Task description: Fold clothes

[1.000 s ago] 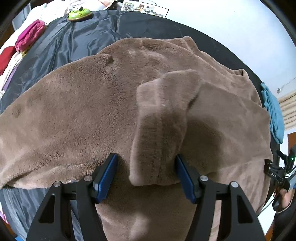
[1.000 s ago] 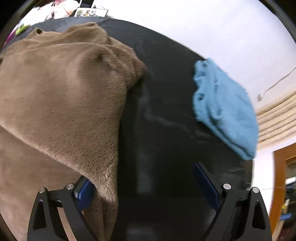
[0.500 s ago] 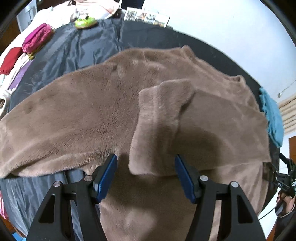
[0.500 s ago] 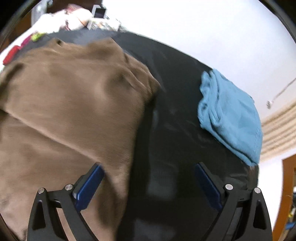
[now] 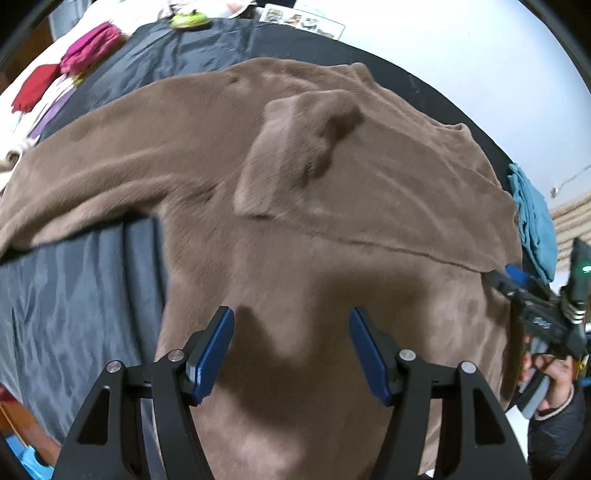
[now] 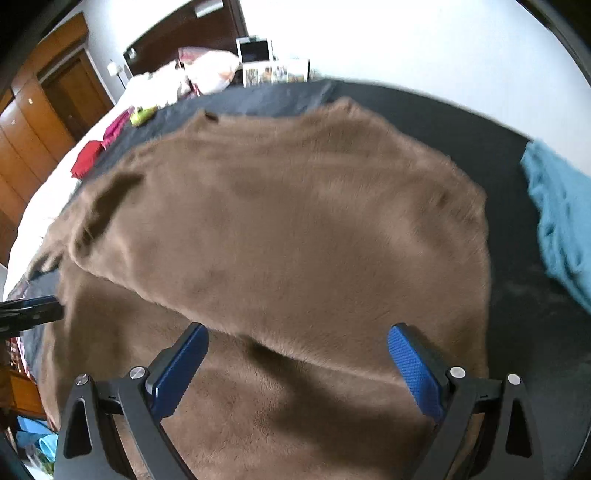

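A brown fleece garment [image 5: 295, 229] lies spread on a dark sheet [image 5: 74, 288] on a bed. One sleeve [image 5: 291, 155] is folded across its body, cuff lying flat. My left gripper [image 5: 291, 317] hovers open over the garment's lower part, with nothing between its fingers. In the right wrist view the same garment [image 6: 295, 229] fills the middle, with a folded flap edge running across it. My right gripper [image 6: 298, 332] is open just above that edge and holds nothing. The right gripper [image 5: 517, 280] also shows at the right edge of the left wrist view, held by a hand.
A folded blue towel [image 6: 557, 218] lies on the sheet right of the garment. Red and pink folded clothes [image 5: 88, 48] and a green object [image 5: 188, 18] sit at the far left. White wall lies beyond the bed. The left gripper's tip [image 6: 33, 314] shows at the left edge of the right wrist view.
My left gripper drew back from the folded sleeve, which stays lying on the garment. My right gripper swung left from over the dark sheet to over the garment.
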A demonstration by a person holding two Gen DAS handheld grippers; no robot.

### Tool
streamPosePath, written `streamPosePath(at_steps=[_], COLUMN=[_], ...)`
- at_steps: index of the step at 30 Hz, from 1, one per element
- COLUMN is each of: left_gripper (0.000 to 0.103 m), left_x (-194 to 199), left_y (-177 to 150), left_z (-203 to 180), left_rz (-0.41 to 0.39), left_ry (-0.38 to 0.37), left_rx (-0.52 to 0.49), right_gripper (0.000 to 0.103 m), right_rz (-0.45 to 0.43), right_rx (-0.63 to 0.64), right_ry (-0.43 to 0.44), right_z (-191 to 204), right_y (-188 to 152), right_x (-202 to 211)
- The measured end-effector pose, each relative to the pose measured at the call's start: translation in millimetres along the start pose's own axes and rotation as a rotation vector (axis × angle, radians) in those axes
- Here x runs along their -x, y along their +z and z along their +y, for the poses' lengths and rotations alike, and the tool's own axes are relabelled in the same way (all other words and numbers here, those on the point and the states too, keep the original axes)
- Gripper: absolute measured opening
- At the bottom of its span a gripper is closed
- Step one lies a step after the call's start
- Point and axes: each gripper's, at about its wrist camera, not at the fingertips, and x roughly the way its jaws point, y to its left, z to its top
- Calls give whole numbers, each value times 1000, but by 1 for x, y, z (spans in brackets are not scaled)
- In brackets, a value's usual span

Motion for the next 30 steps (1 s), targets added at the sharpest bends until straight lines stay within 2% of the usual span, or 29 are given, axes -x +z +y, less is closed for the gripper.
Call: streamPosePath(at_steps=[5,11,14,20,27,30], left_gripper=[69,71,74,76,76,76], left_x=[11,29,40,70,82,79], left_y=[-4,3,9,8,-4,-6], left_z=[34,89,123,221,336,372], left_rz=[-19,-53,-74,-118,-143,-137], left_ry=[-7,-48,-59,-94,-137,-165], left_rx=[82,172,208,328,509,569], right_gripper=[101,102,102,102,102,102], right_rz=[-10,-16,-13,26,59,70], right_rx=[145,113,76,-15,-152,-222], right_ry=[-106,-114,-142,-226,-326,-358], right_z=[14,13,15,23,30,33], right_y=[-17,-18,-17,-12,-13,-14], right_x=[-13,-16,-17,-19,-19,-19])
